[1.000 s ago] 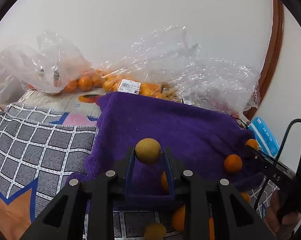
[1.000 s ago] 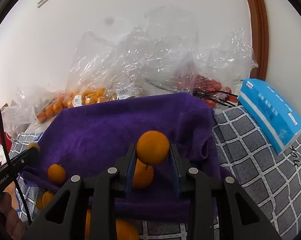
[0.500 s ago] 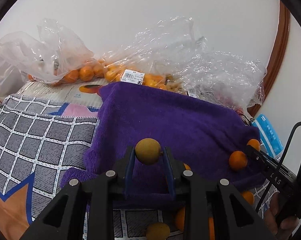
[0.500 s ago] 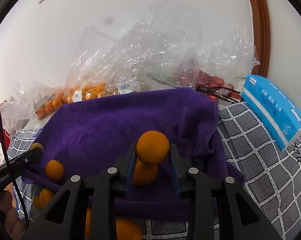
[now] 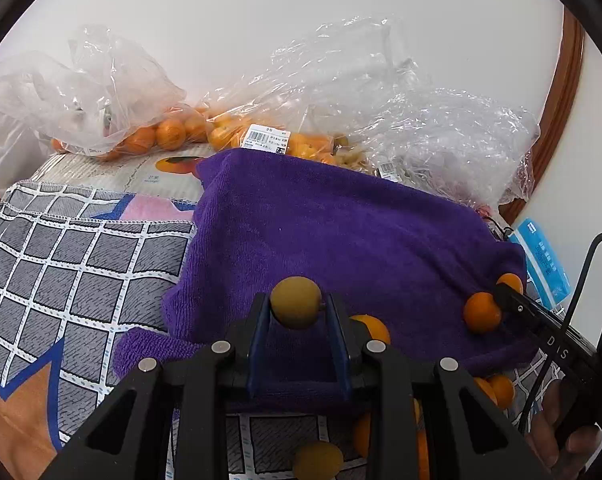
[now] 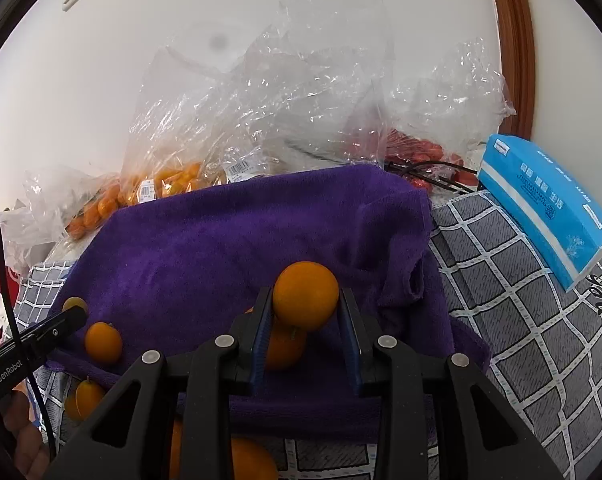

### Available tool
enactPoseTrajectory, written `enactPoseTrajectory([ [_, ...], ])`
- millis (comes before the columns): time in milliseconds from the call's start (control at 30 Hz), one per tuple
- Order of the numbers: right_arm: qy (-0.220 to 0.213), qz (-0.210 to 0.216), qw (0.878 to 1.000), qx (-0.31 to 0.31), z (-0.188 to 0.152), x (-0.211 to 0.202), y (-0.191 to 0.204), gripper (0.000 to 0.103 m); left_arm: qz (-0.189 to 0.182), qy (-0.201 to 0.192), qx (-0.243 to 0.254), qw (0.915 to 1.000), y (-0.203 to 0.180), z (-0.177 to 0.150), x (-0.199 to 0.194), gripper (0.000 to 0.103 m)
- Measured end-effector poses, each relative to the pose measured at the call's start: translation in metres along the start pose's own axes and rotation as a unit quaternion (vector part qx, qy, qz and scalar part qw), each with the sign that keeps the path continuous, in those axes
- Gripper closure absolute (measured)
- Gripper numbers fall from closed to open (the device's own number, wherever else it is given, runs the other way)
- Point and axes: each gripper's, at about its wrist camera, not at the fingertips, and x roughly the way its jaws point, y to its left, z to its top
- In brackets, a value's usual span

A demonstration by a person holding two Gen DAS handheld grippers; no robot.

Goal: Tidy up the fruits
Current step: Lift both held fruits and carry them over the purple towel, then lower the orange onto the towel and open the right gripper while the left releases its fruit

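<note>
My left gripper (image 5: pixel 297 308) is shut on a small yellow-brown fruit (image 5: pixel 296 301), held above the near edge of the purple towel (image 5: pixel 341 232). My right gripper (image 6: pixel 305 304) is shut on an orange (image 6: pixel 305 295) above the same towel (image 6: pixel 237 248). Another orange (image 6: pixel 285 348) lies on the towel just under it, and a small one (image 6: pixel 103 342) lies at the towel's left edge. In the left wrist view the right gripper (image 5: pixel 501 300) shows at the right with its orange (image 5: pixel 481 312). The left gripper's tip (image 6: pixel 67 318) shows in the right wrist view.
Clear plastic bags of oranges (image 5: pixel 169 134) and small fruit (image 6: pixel 173 178) lie along the white wall behind the towel. A bag of red fruit (image 6: pixel 425 152) and a blue tissue pack (image 6: pixel 541 204) are at the right. Loose oranges (image 5: pixel 501 390) lie on the grey checked cloth (image 5: pixel 61 256).
Both grippers have drawn back and risen slightly with their fruit still held, so the towel and bags sit lower and farther in view. Nothing was let go.
</note>
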Motion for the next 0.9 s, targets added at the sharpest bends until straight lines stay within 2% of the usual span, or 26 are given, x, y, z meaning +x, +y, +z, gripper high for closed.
enactPoseTrajectory([
  [100, -0.005, 0.002, 1.0, 0.002, 0.0, -0.002, -0.001, 0.065, 0.001, 0.0, 0.001, 1.0, 0.0, 0.0, 0.0, 0.075],
  [500, -0.024, 0.002, 1.0, -0.007, 0.0, -0.01, 0.003, 0.062, -0.001, 0.0, 0.002, 1.0, 0.001, 0.0, 0.001, 0.075],
  [833, -0.047, -0.015, 0.998, -0.036, 0.0, -0.019, 0.01, 0.048, -0.001, -0.001, -0.002, 1.0, 0.001, -0.001, 0.0, 0.075],
  [900, -0.045, -0.006, 0.999, -0.029, 0.001, -0.019, 0.009, 0.048, -0.001, -0.001, -0.003, 1.0, 0.001, -0.001, -0.001, 0.075],
])
